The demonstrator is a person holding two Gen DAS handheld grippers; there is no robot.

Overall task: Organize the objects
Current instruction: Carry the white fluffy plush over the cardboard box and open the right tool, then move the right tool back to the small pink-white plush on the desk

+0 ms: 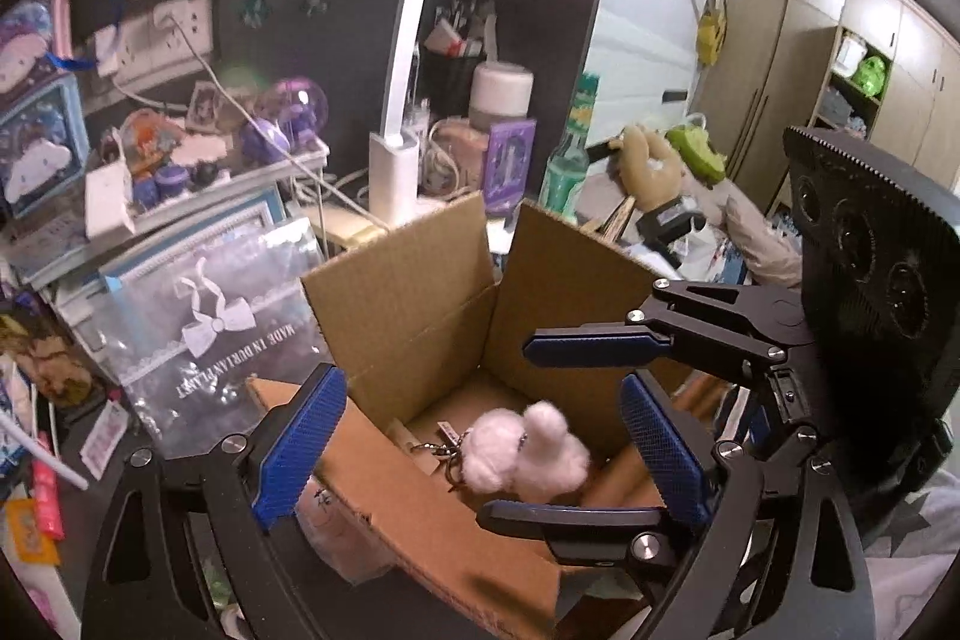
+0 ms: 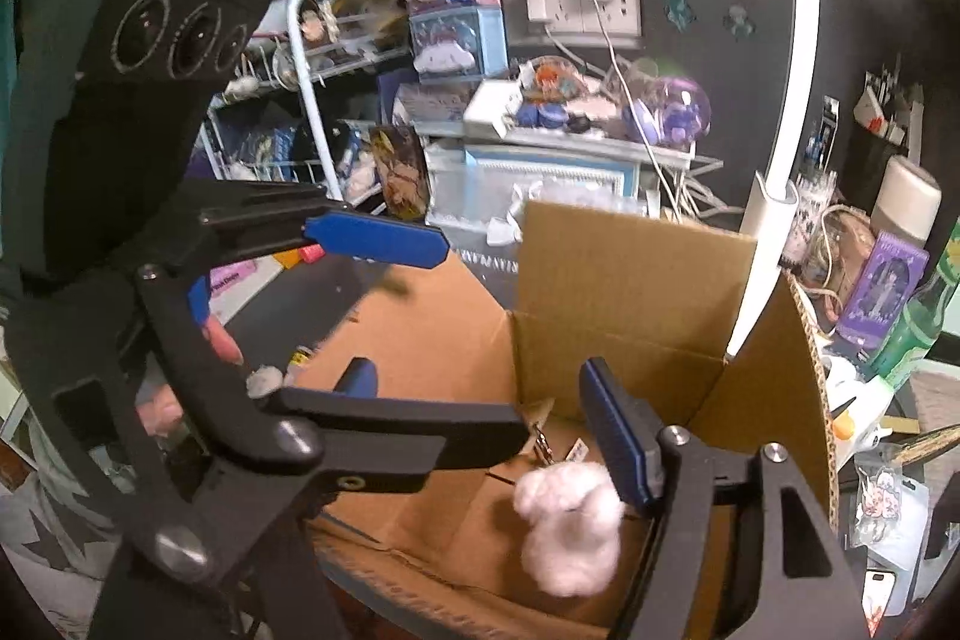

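An open cardboard box (image 1: 420,280) stands on the dark desk; it also shows in the right wrist view (image 2: 630,280). A pink fluffy plush keychain (image 1: 528,451) with a metal clasp lies on the box floor, also seen in the right wrist view (image 2: 570,526). My left gripper (image 1: 480,448) is open, its blue pads on either side of the box's near wall, above the plush. My right gripper (image 1: 555,430) is open and reaches into the box from the right, its fingers above and below the plush. In its own view the right gripper (image 2: 486,418) is open over the box and holds nothing.
A white desk lamp (image 1: 396,118) stands behind the box. A clear bag with a bow print (image 1: 216,322) lies to the left. Shelves with purple and blue toys (image 1: 180,142) crowd the back left. A green bottle (image 1: 564,172) and a tan plush (image 1: 651,166) stand at the back right.
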